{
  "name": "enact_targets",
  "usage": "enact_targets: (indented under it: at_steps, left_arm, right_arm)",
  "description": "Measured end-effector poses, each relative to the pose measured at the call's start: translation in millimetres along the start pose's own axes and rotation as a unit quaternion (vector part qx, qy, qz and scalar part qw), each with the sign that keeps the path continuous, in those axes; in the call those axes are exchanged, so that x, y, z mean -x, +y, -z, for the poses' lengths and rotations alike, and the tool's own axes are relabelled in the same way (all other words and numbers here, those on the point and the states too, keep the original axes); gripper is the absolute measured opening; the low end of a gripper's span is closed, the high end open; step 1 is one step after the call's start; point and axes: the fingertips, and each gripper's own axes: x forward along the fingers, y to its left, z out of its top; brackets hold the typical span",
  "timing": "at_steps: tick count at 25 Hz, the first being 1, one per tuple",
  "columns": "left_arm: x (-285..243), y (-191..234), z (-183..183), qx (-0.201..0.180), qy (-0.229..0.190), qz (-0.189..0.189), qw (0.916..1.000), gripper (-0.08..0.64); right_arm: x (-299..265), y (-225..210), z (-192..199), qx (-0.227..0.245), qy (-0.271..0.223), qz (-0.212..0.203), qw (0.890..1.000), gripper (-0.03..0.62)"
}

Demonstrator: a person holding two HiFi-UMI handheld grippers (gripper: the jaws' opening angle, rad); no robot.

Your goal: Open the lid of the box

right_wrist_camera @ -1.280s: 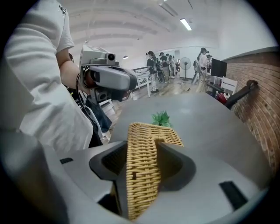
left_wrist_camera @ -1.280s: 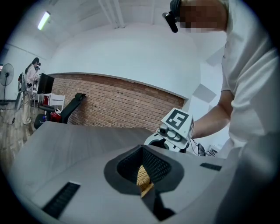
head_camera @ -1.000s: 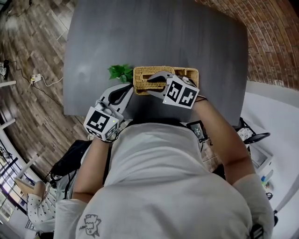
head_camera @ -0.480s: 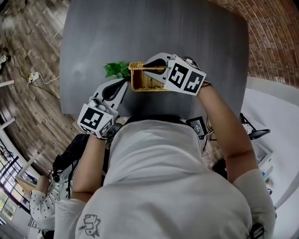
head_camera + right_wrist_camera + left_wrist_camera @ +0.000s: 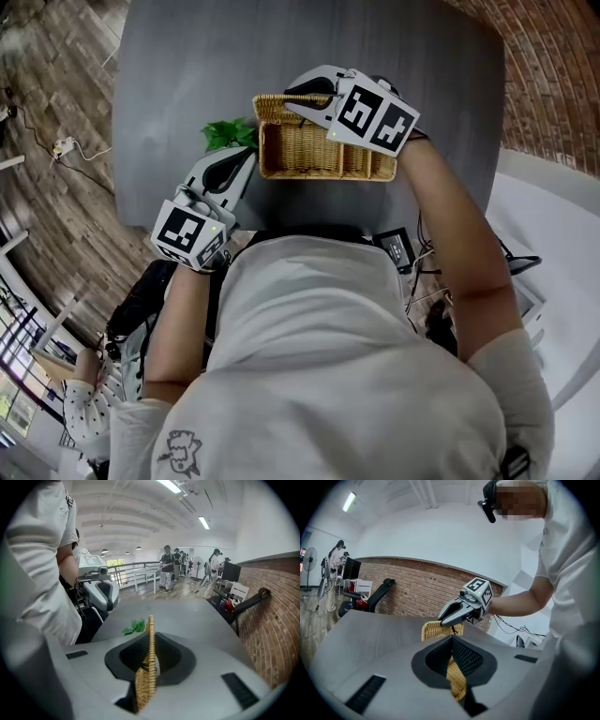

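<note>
The right gripper (image 5: 292, 97), its jaws just closed, stood clamped on the wicker lid's (image 5: 433, 630) free edge. The left gripper (image 5: 247, 165) pinched the wall of the box (image 5: 328, 169) on the tabletop (image 5: 187, 75). A second earlier the lid lay flat; now it stood raised.

Open lab hall — brick wall (image 5: 274, 620), ceiling strip lights (image 5: 204, 522), people (image 5: 167, 567) standing about

Your box (image 5: 457, 684) and its lid (image 5: 319, 150) were tan woven wicker, the table (image 5: 187, 66) dark grey, the leaves (image 5: 228, 133) green, the brick wall (image 5: 553, 84) reddish-brown, your shirt (image 5: 319, 356) off-white.
</note>
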Motion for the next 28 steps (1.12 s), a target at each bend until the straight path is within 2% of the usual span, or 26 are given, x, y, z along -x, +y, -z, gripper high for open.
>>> enact_targets:
  at_steps: [9, 21, 28]
  left_arm:
    - [-13.9, 2.6, 0.9, 0.006, 0.005, 0.0, 1.0, 0.011]
    - [-9.9, 0.2, -1.1, 0.009, 0.005, -0.008, 0.9999, 0.012]
    - [-1.0, -5.3, -5.0, -0.003, 0.003, -0.003, 1.0, 0.012]
  right_arm:
    - [-5.5, -28.6, 9.0, 0.002, 0.0, 0.004, 1.0, 0.055]
    - [-6.5, -33.1, 6.2, -0.006, -0.003, -0.006, 1.0, 0.061]
    - [-1.8, -40.1, 1.8, 0.0, 0.003, 0.029, 1.0, 0.089]
